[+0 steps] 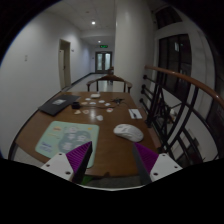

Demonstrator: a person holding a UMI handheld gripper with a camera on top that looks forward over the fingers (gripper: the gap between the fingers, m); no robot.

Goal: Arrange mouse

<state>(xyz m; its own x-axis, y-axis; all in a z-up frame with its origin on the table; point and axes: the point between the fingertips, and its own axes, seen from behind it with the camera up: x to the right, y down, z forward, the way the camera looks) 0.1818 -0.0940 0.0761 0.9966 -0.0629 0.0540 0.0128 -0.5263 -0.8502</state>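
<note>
A white mouse (128, 130) lies on the brown wooden table (105, 138), ahead of my fingers and a little to the right, just beyond the right finger. A pale green mouse mat (67, 139) with printed figures lies ahead of the left finger. My gripper (112, 160) is open and empty, with its purple pads (76, 157) wide apart over the table's near part. Nothing stands between the fingers.
A dark laptop (55, 104) lies at the table's far left. White papers and small items (98, 102) lie at the far middle. A wooden chair (112, 82) stands beyond the table. A railing with a wooden handrail (180, 85) runs along the right. A corridor leads back to a door.
</note>
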